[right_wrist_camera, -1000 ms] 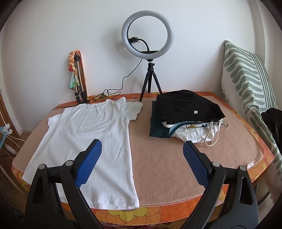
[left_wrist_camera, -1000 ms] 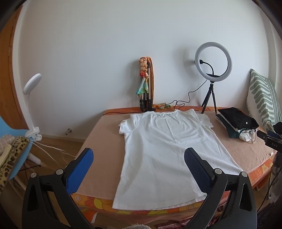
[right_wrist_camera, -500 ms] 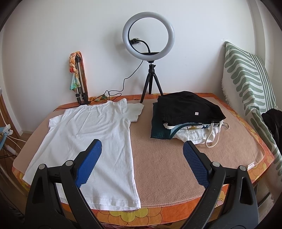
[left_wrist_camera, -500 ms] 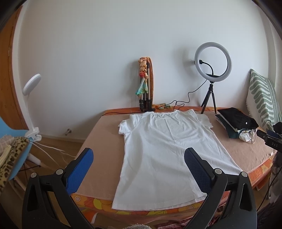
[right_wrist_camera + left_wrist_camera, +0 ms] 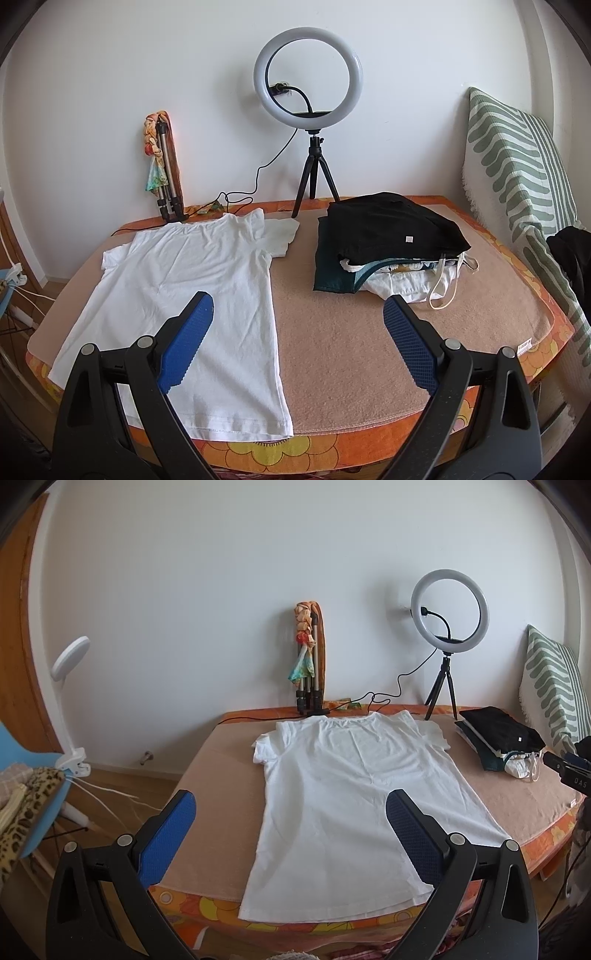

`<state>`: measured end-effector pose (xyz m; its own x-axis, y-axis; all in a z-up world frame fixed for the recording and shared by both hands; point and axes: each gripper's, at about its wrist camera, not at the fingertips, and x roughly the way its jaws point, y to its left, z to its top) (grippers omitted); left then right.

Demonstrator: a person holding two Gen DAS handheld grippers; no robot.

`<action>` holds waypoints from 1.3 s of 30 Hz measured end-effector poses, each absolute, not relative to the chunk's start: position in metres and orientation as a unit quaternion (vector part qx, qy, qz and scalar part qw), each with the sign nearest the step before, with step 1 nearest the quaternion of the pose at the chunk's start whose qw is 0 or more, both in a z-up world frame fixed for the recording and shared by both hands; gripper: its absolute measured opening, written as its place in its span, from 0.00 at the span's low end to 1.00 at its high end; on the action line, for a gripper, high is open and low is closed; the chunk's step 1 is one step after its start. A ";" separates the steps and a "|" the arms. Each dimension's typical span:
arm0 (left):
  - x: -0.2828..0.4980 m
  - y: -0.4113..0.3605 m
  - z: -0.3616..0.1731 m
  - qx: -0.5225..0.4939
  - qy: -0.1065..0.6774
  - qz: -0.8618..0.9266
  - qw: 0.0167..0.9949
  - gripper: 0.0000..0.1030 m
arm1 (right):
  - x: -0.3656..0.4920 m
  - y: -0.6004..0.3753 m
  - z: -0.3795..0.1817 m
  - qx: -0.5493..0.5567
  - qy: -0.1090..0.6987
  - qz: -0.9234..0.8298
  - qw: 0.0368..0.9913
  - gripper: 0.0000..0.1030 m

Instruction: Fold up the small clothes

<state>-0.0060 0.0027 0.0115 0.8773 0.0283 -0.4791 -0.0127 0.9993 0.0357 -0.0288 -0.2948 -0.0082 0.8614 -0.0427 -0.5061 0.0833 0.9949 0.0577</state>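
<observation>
A white T-shirt is spread flat on the beige blanket covering the bed, its hem at the near edge and its collar towards the wall, so that its long axis runs straight away from both cameras. No fold is yet seen in it; the sleeves lie out to either side, the right one slightly rumpled.

The left gripper is held above the near edge, its blue pads set wide apart with nothing between them; the shirt's left side seam falls between the fingers and the body of the shirt lies ahead and to the right. The right gripper is likewise spread wide and empty, with the shirt's right side seam just inside its left finger and bare blanket ahead.

Each gripper is thus judged to be nearer its own side of the hem, neither touching cloth. A lengthwise fold would likely call for the hem corners to be taken first.

A pile of folded clothes sits well apart to the right, and a ring light stands by the wall beyond the collar.
</observation>
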 end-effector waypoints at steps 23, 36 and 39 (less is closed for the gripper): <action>-0.007 0.003 0.009 0.018 0.246 0.009 0.969 0.99 | -0.029 -0.292 -0.006 0.040 0.260 -0.032 0.964 0.93; -0.008 0.005 0.011 0.017 0.244 0.012 0.970 0.99 | -0.028 -0.290 -0.005 0.039 0.260 -0.030 0.964 0.93; -0.008 0.006 0.011 0.020 0.242 0.014 0.970 0.99 | -0.028 -0.290 -0.006 0.040 0.259 -0.030 0.965 0.93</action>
